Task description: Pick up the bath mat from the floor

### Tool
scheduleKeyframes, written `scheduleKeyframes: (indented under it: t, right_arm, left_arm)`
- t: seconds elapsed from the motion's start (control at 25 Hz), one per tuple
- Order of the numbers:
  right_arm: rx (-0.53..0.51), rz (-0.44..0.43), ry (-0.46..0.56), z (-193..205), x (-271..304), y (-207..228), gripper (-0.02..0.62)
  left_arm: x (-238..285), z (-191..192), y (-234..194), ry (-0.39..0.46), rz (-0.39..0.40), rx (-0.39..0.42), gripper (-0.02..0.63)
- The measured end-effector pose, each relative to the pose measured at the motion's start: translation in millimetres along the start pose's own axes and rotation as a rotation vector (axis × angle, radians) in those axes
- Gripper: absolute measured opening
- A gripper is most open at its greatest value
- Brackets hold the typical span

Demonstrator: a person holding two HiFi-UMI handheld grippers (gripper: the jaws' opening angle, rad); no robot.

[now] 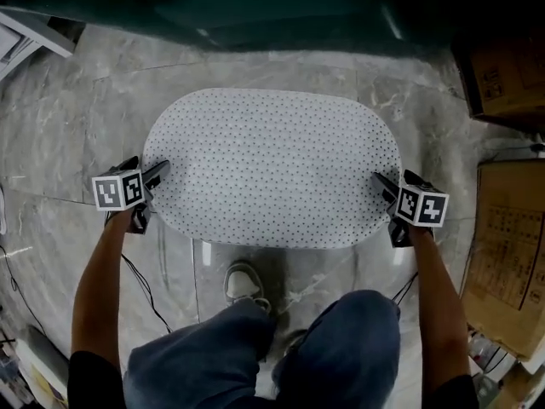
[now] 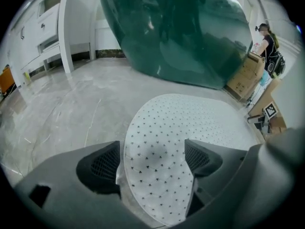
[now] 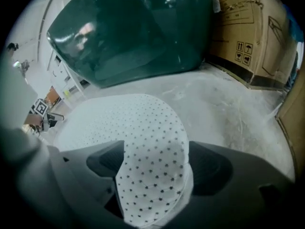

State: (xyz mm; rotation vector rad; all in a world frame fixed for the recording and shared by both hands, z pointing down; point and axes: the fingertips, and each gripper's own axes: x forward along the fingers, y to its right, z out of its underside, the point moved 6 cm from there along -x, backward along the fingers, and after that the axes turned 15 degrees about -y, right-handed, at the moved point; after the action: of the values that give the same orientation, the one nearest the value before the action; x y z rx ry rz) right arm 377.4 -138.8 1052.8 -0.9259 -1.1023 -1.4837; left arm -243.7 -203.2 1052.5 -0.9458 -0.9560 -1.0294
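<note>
The white oval bath mat [image 1: 271, 167], a soft sheet dotted all over with small dark specks, is lying spread on the grey veined marble floor [image 1: 85, 135] just in front of your feet. You are holding one tool at each narrow end. Whether those ends are resting on the floor or lifting slightly, no view is making clear.

Your left tool [image 1: 152, 192] is standing with its jaws spread wide. Its own view is showing the rounded end of the mat [image 2: 157, 175] lying between them, faintly creased, with its edges reaching both ribbed black pads. Your right tool [image 1: 387, 207] is spread wide in the same way, and the mat's other end [image 3: 152, 175] is filling the gap between its jaws. The head view is showing only the marker cubes and the dark jaw tips at the mat's rim.

Your blue denim knees are cutting off the floor at the bottom of the head view, with one grey shoe [image 1: 244, 284] peeking out between them. A dark green glossy rounded tub [image 1: 281, 7] is standing beyond the mat. It is cropped by the top edge there, but both tool views are showing its curved side [image 2: 181, 27]. Brown cardboard boxes [image 1: 511, 254] are standing to your right. Only the left gripper view is showing white cabinetry [image 2: 47, 37] and a distant person [image 2: 269, 46].
</note>
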Motion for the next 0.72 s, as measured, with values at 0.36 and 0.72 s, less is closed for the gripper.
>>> scheduleKeyframes:
  t: [0.36,0.72]
  right_arm:
    - [-0.026,0.059,-0.145,9.5,17.6,14.2,0.445]
    - [-0.016,0.093,-0.162,9.5,15.7,5.6,0.419]
  left_arm:
    - [20.0,9.1,2.3,-0.052,-0.054,0.02,0.434]
    - [20.7,5.0,8.7,-0.05,-0.071,0.019,0.381]
